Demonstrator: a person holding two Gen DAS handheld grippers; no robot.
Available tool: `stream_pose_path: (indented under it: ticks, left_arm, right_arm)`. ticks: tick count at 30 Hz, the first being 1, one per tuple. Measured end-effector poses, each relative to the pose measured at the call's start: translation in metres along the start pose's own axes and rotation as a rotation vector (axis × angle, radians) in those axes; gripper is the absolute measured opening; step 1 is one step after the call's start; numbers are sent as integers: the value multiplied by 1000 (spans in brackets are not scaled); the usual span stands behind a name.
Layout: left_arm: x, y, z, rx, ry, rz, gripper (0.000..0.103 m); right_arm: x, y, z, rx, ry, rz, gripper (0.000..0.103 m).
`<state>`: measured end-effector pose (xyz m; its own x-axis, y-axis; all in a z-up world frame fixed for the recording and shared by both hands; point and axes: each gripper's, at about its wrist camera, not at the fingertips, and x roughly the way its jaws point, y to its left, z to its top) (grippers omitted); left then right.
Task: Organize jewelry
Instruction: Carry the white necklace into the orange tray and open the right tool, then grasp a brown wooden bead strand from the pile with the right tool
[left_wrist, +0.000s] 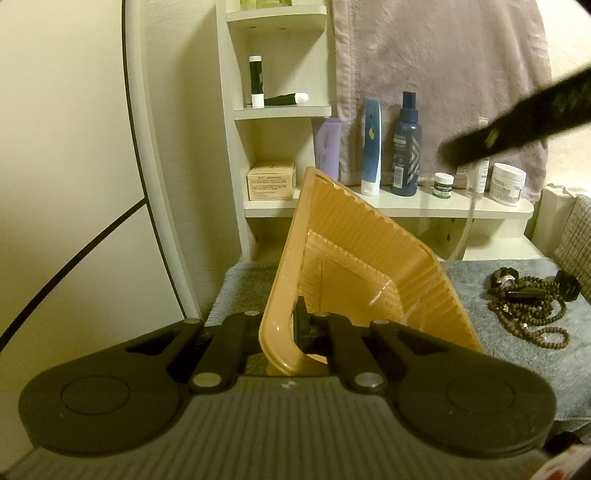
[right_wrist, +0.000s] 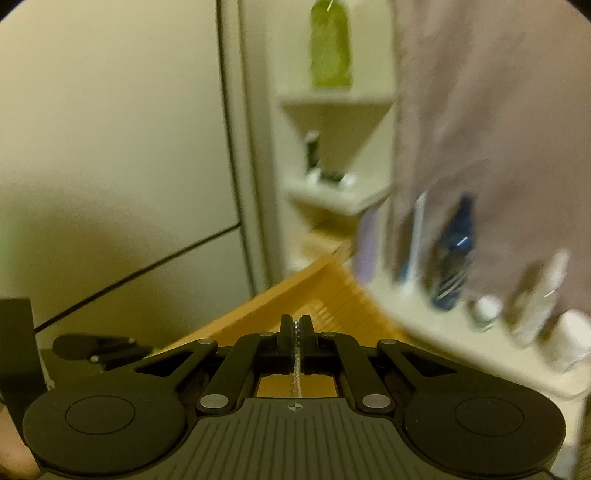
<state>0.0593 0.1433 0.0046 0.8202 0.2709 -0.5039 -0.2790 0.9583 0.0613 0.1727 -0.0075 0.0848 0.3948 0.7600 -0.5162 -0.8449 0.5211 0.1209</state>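
Left fingers (left_wrist: 291, 325) on tilted orange tray (left_wrist: 354, 251) (far corner up).

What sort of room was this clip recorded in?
Probably a bedroom or dressing corner at home: white shelves of toiletry bottles, a cloth hung behind them, beaded necklaces on a grey towel.

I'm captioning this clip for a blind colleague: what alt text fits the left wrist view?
The left gripper is shut on the rim of a ribbed orange plastic tray, holding it tilted above a grey towel. A heap of brown bead necklaces lies on the towel to the right, before white shelves of bottles.
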Motion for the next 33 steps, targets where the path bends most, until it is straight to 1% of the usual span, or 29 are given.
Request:
stream_pose_path:
  ticks: [2,6,12,16,17,18,19,20,21,25,29,33]
  left_arm:
    - [0,0,0,-3,0,-2,5]
    - [0,2,0,-8,0,-5,5]
    - [0,3,0,-13,0,-7,5]
    - [0,2,1,-10,0,-5,5]
    - [0,2,1,-9,0,-6,5]
    - [0,2,1,-8,1,-5,5]
    - [0,2,1,-9,1,-5,5]
    - [0,2,1,-10,2,-5,5]
    - [0,2,1,-9,2,-3,5]
    - [0,2,1,-6,2,-2,5]
    - [0,1,1,-2,1,-1,5]
    - [1,0,1,4,2,2,5]
  right_arm:
    - [14,1,-6,14,30,17,3]
    - [32,0,-15,41,65,28,3]
    - [38,-4,-22,60,86,37,3]
    - [37,-11,-23,99,85,67,4]
    - [35,-15,-25,113,80,70,9]
    - [33,-17,-25,128,72,69,22]
    - [29,-21,-26,144,61,64,31]
    - [24,-26,-29,164,43,53,45]
    - [18,-31,-32,185,25,38,48]
    - [-6,-52,-51,262,-16,-36,48]
    - [-30,-74,-81,327,-33,-166,49]
    - [-47,-94,-118,389,-24,-286,49]
